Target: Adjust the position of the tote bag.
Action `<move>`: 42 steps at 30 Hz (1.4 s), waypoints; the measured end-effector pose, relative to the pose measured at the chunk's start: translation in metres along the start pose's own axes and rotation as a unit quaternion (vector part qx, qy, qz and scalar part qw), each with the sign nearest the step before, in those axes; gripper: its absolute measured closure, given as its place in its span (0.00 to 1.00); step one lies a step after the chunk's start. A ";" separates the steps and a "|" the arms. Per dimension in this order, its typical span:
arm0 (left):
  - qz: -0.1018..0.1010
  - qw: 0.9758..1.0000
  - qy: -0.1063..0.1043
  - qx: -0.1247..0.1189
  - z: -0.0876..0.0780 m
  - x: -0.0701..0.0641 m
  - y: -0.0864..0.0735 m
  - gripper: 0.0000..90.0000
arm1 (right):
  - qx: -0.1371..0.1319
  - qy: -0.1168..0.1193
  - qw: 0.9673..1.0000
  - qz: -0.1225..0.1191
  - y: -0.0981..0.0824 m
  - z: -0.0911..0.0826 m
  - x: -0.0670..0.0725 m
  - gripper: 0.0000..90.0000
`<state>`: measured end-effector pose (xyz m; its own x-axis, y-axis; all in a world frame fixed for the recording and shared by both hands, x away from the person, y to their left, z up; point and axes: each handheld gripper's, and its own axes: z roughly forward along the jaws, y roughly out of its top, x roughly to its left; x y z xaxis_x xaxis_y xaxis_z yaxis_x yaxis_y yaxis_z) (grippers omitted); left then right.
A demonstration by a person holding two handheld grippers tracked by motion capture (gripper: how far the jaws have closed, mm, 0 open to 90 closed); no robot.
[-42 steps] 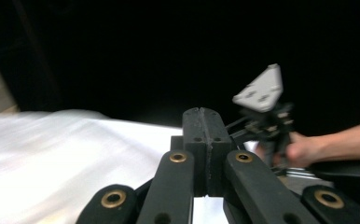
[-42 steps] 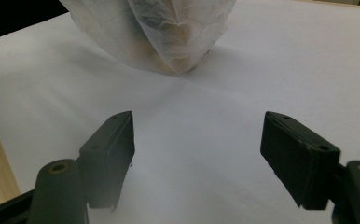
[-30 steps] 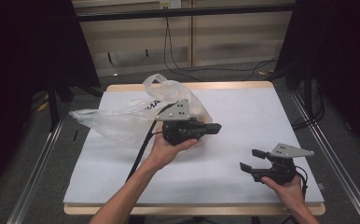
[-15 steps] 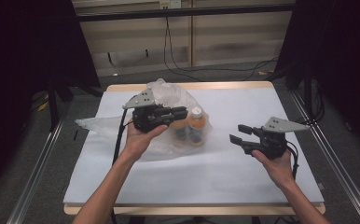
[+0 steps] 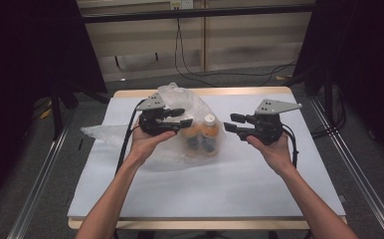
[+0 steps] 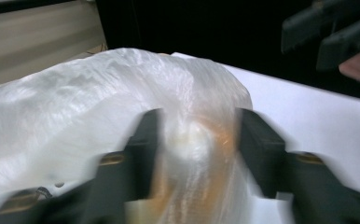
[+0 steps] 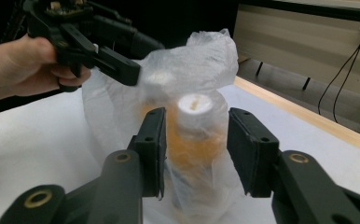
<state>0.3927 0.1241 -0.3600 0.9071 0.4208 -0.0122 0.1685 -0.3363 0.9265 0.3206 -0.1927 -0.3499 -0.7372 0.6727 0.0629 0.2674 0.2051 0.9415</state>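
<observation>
The fingers of the left gripper stand apart and have just been opening. The thin film of the bag bulges between them, but the blurred pads do not seem to press on it, so I read this grip as released. The right gripper hangs just to the right of the bag, clear of it. Its fingers have just been closing, with nothing between them, and a gap remains.

The bag stands near the far middle of the table, between the two grippers. It is a clear, crinkled plastic sack, puffed up at the top and trailing flat to the left. Inside are two bottles of orange liquid with white caps, upright and side by side.

The main risk, as I judge it, is the film. It is slack and slippery, so a pinch on loose plastic alone could slide off. It could also lift the sack while the bottles tip inside. A pull from the left could drag the bottles over, since nothing braces them. The right fingers, if they narrow further before reaching a bottle, may be too tight to pass over it and could knock it down. The film also hides the bottles' outline, which makes aiming harder
</observation>
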 end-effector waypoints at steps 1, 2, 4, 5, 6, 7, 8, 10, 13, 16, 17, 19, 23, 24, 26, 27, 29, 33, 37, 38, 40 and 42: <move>0.000 1.000 0.000 0.000 0.000 0.000 0.000 0.84 | 0.000 0.000 1.000 0.000 0.000 0.000 0.000 0.62; 0.001 1.000 -0.011 -0.011 0.000 0.000 0.000 0.84 | -0.001 0.002 1.000 -0.001 0.001 0.000 0.000 0.61; 0.006 1.000 -0.017 -0.009 0.000 -0.002 0.002 0.95 | -0.004 0.002 1.000 -0.001 0.004 0.000 0.000 0.60; 0.007 1.000 -0.017 -0.005 0.001 -0.004 0.002 1.00 | -0.006 0.002 1.000 -0.001 0.005 0.000 0.000 0.60; 0.006 1.000 -0.022 -0.003 0.002 -0.004 0.001 1.00 | -0.008 0.002 1.000 -0.002 0.006 0.000 0.000 0.60; 0.008 1.000 -0.025 -0.003 0.003 -0.005 0.001 1.00 | -0.008 0.004 1.000 -0.003 0.007 0.000 0.000 0.60; 0.010 1.000 -0.026 -0.008 0.002 -0.008 0.001 1.00 | -0.007 0.002 1.000 -0.004 0.008 0.000 0.000 0.60; 0.013 0.999 -0.043 -0.018 0.002 -0.014 0.003 1.00 | -0.008 0.003 1.000 -0.007 0.011 -0.001 0.001 0.60; 0.027 0.997 -0.064 -0.025 0.005 -0.029 0.007 1.00 | -0.014 0.003 1.000 -0.010 0.017 -0.002 0.000 0.58; 0.041 0.995 -0.083 -0.027 0.012 -0.044 0.007 1.00 | -0.022 0.005 1.000 -0.011 0.025 -0.001 0.000 0.58; 0.041 0.994 -0.092 -0.029 0.014 -0.049 0.006 1.00 | -0.025 0.006 1.000 -0.012 0.027 -0.001 0.001 0.60; 0.042 0.994 -0.099 -0.031 0.019 -0.057 0.004 1.00 | -0.025 0.004 1.000 -0.017 0.032 0.000 0.004 0.62; 0.051 0.992 -0.113 -0.019 0.027 -0.064 -0.001 1.00 | -0.023 0.008 0.999 -0.029 0.041 0.005 0.008 0.62; 0.050 0.992 -0.118 -0.020 0.029 -0.067 -0.002 1.00 | -0.023 0.008 0.999 -0.029 0.043 0.006 0.009 0.61; 0.060 0.990 -0.124 -0.014 0.033 -0.073 -0.002 1.00 | -0.021 0.012 0.999 -0.034 0.051 0.011 0.009 0.59; 0.060 0.990 -0.124 -0.014 0.033 -0.073 -0.002 1.00 | -0.021 0.012 0.999 -0.034 0.051 0.011 0.009 0.59; 0.060 0.990 -0.128 -0.014 0.035 -0.076 -0.003 1.00 | -0.017 0.018 0.999 -0.033 0.055 0.017 0.009 0.58; 0.059 0.990 -0.127 -0.014 0.036 -0.078 -0.005 1.00 | -0.001 0.022 0.999 -0.040 0.064 0.031 0.012 0.55; 0.061 0.990 -0.128 -0.012 0.036 -0.078 -0.006 1.00 | 0.017 0.030 0.998 -0.052 0.075 0.048 0.017 0.50; 0.058 0.991 -0.123 -0.016 0.037 -0.079 -0.006 1.00 | 0.017 0.030 0.998 -0.052 0.075 0.048 0.017 0.50; 0.063 0.990 -0.122 -0.012 0.036 -0.079 -0.006 1.00 | 0.035 0.037 0.997 -0.059 0.077 0.059 0.019 0.48; 0.062 0.991 -0.121 -0.017 0.034 -0.079 -0.006 1.00 | 0.053 0.032 0.996 -0.061 0.075 0.066 0.020 0.49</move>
<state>0.3332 0.0643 -0.3772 0.9867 0.1619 0.0166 0.0404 -0.3423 0.9387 0.3668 -0.1169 -0.3003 -0.8058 0.5915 -0.0261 0.2348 0.3598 0.9030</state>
